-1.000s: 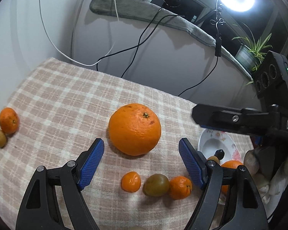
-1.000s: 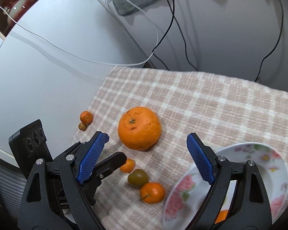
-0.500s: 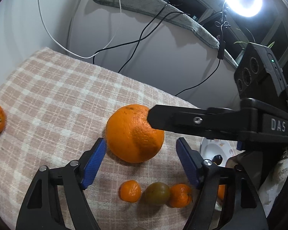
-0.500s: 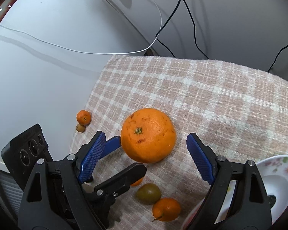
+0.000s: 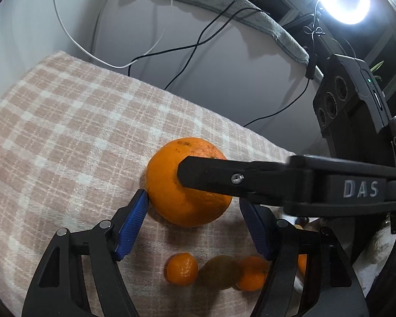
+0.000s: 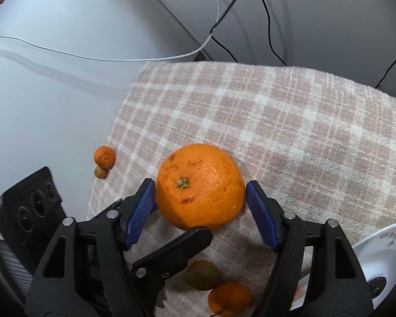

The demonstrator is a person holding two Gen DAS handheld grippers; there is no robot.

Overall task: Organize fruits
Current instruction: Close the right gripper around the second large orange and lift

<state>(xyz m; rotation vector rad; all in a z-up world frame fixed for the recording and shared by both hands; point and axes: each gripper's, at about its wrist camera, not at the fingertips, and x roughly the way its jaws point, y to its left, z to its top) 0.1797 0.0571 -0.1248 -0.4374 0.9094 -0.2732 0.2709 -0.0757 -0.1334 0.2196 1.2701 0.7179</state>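
Straddling the large round orange (image 6: 200, 186) from two directions, both grippers bracket the same fruit, which sits on the pink-and-white checked cloth (image 6: 277, 121) over the worktop, at the middle of each wrist view. The right gripper (image 6: 199, 208) has just been closing, with the orange between its blue pads; the left pad looks to touch the peel and the right pad stands a hair off, so the grip does not read as clenched yet. The left gripper (image 5: 195, 222) has also been narrowing. Its left pad meets the fruit low down and its right pad stays clear, so it too remains released.

Two grippers on one fruit probably reflects its bulk: it nearly fills each span, and a second pair of fingers would steady it.

Being almost spherical, the orange has no marked long axis. In the right wrist view its green stem scar (image 6: 182, 183) faces up and a little towards the lens.

At the lower right of that view the flowered white plate (image 6: 390, 240) looks like the destination, while three small fruits (image 5: 219, 270) lie below the orange.
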